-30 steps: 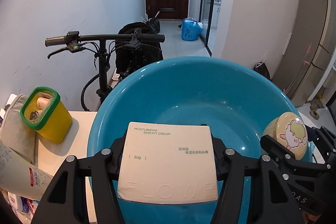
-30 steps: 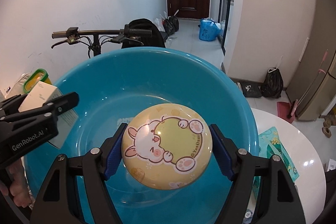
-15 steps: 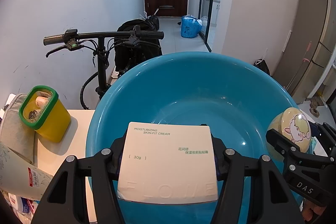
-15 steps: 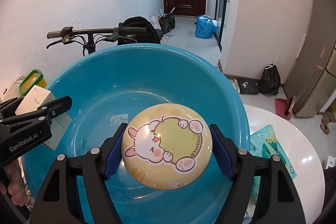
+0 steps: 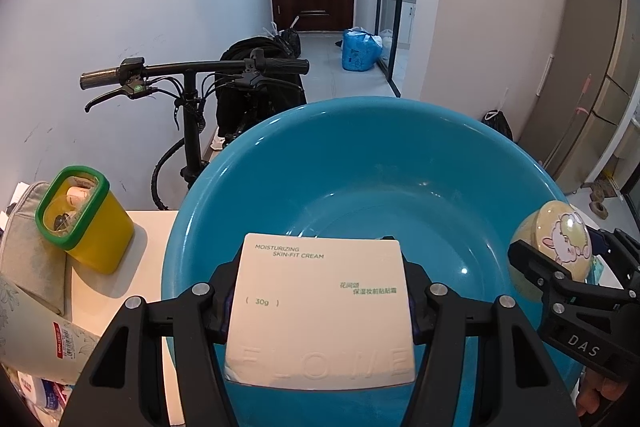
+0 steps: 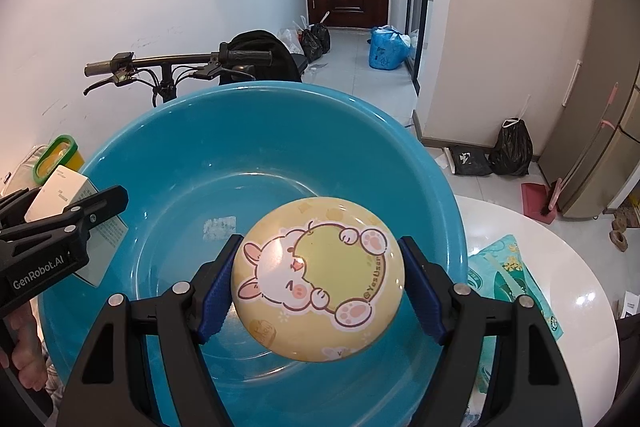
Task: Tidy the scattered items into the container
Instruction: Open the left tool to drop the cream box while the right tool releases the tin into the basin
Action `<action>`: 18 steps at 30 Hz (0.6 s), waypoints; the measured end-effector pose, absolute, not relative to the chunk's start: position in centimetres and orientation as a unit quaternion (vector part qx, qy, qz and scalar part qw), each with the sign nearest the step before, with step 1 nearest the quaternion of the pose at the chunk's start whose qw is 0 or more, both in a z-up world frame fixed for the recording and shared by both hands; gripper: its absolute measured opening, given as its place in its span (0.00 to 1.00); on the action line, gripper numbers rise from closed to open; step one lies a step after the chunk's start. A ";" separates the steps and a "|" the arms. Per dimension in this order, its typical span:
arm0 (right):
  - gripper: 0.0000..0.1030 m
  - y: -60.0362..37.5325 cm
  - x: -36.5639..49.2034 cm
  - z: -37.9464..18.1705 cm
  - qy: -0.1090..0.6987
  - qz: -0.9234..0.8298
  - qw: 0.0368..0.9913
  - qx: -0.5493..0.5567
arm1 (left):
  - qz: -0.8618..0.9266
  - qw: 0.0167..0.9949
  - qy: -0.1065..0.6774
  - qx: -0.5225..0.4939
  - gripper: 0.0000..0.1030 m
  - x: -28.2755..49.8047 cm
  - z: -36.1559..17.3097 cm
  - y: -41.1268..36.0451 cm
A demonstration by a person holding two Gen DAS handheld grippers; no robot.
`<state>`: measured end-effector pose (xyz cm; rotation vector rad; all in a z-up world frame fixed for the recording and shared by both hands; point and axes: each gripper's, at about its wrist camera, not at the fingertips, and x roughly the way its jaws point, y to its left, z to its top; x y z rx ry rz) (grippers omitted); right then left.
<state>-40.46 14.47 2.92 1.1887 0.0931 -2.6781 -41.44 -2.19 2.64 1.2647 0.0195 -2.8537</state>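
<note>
A large blue basin (image 5: 360,163) stands on the white table, also seen in the right wrist view (image 6: 280,147). My left gripper (image 5: 320,307) is shut on a white cream box (image 5: 320,311) and holds it over the basin's near rim. My right gripper (image 6: 318,283) is shut on a round yellow tin with a cartoon rabbit (image 6: 318,275), held above the basin's inside. The tin shows at the right of the left wrist view (image 5: 556,239); the box shows at the left of the right wrist view (image 6: 68,195).
A yellow tub with a green rim (image 5: 84,219) stands left of the basin beside a grey pouch (image 5: 28,239) and packets (image 5: 36,343). A teal packet (image 6: 508,275) lies on the table right of the basin. A bicycle (image 5: 192,75) stands behind.
Both grippers have risen and tilted slightly over the basin, so more of its inside shows. The grips on the box and the tin are unchanged.
</note>
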 end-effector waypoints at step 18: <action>0.72 14.7 -40.9 2.2 0.045 -0.903 0.095 0.417 | -0.921 0.030 0.031 0.387 0.79 -41.1 3.9 -3.8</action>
